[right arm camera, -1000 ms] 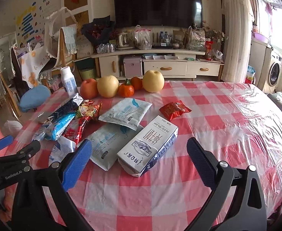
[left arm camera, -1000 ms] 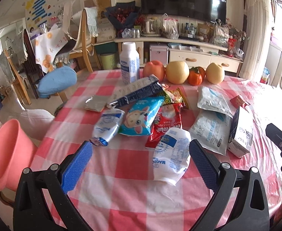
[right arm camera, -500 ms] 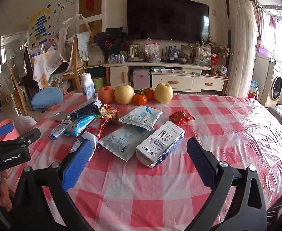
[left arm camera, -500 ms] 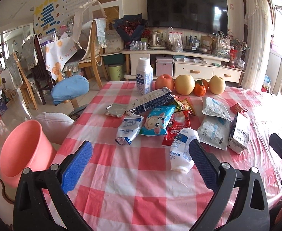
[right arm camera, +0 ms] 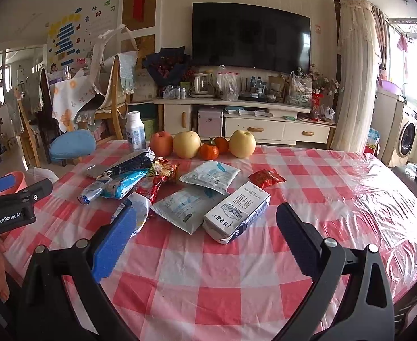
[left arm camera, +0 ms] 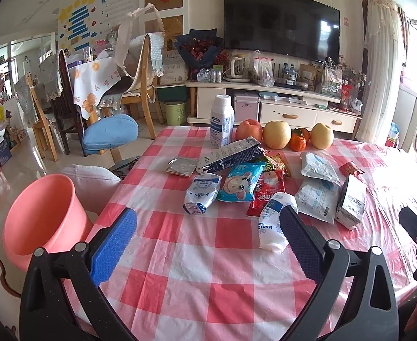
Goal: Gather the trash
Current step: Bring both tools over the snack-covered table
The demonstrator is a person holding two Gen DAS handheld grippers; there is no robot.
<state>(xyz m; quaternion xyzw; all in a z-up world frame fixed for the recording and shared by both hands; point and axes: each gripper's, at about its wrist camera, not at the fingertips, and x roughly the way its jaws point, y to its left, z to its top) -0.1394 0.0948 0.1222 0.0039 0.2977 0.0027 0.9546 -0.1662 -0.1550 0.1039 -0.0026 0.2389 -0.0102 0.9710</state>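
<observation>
Several empty wrappers and cartons lie on the red-checked table (left arm camera: 197,258): a white pouch (left arm camera: 273,221), a blue snack bag (left arm camera: 241,184), a red sachet (left arm camera: 268,193), a milk carton (right arm camera: 236,210) and white bags (right arm camera: 208,174). A pink bin (left arm camera: 43,216) stands on the floor left of the table. My left gripper (left arm camera: 208,238) is open and empty above the near table, short of the white pouch. My right gripper (right arm camera: 205,233) is open and empty, just in front of the milk carton.
A white bottle (left arm camera: 222,120), apples, pears and tangerines (left arm camera: 276,135) stand at the table's far edge. A blue-cushioned stool (left arm camera: 110,133) and wooden chairs stand to the left. A TV cabinet (left arm camera: 265,105) is behind. Plastic film covers the table's right side (right arm camera: 364,193).
Both grippers have pulled back and risen from the table, so the trash looks smaller and farther. The pink bin is now fuller in the left wrist view. Both stay open.
</observation>
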